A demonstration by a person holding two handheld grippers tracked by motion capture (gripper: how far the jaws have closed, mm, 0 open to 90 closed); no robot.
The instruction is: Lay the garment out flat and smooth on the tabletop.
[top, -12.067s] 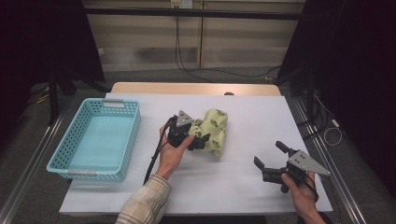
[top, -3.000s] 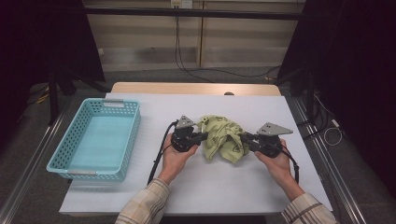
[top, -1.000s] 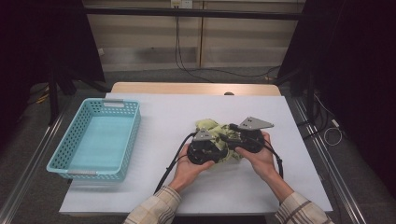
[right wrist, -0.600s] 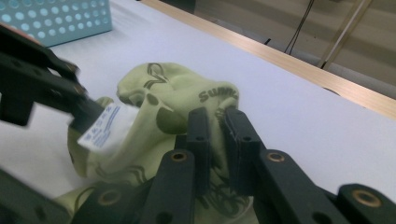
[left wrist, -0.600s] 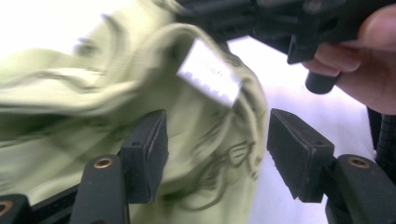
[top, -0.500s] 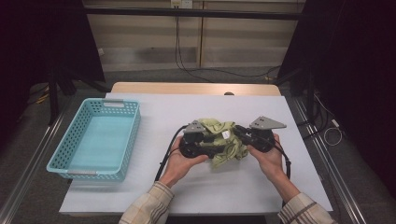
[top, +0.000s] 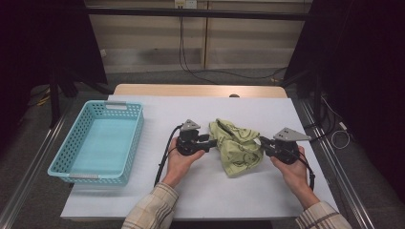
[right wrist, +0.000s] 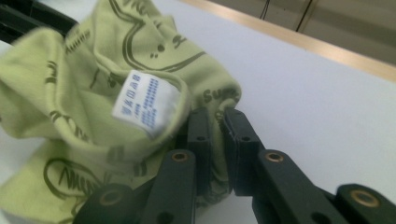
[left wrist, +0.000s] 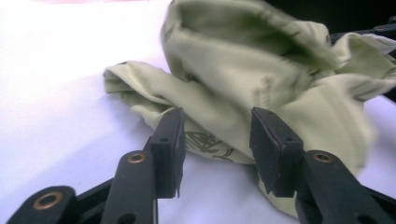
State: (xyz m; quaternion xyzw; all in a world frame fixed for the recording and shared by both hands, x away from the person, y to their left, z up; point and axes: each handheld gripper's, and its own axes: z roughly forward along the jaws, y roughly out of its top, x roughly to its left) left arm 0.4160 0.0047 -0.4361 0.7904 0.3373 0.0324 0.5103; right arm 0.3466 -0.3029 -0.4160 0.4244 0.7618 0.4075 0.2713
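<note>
white surface [top: 157,191], dim room, dark curtains at both sides; work in hand is handling 1 pale green printed garment, apparently spreading or folding it.

right gripper [right wrist: 215,122]: jaws clenched on a fold of the garment [right wrist: 84,116] near the edge that carries the white care label [right wrist: 145,103]; cloth is visibly pinched between the pads. in the high view the right gripper [top: 265,145] sits at the garment's right edge.

left gripper [left wrist: 215,135]: jaws partly apart, a ridge of the garment [left wrist: 243,79] lying between them; they have just been closing again after opening wider, and the pads do not look pressed onto the cloth, so i read it as not yet gripping. high view puts the left gripper [top: 209,141] at the garment's left edge.

garment [top: 236,145]: bunched in a loose heap at mid-surface between the 2 grippers, partly raised, not flat.

progress, judged: 1 side secured, other side not yet. left: second grip, then pull out and lay or fold; possibly transfer to the basket, though nothing confirms that.

surroundings: turquoise basket [top: 98,143] at the left, well apart from the garment, nothing in it. cables trail from both grippers. nothing lies between garment and basket; the main hindrance is the cloth's own crumpled layers, which could be pinched double.
</note>
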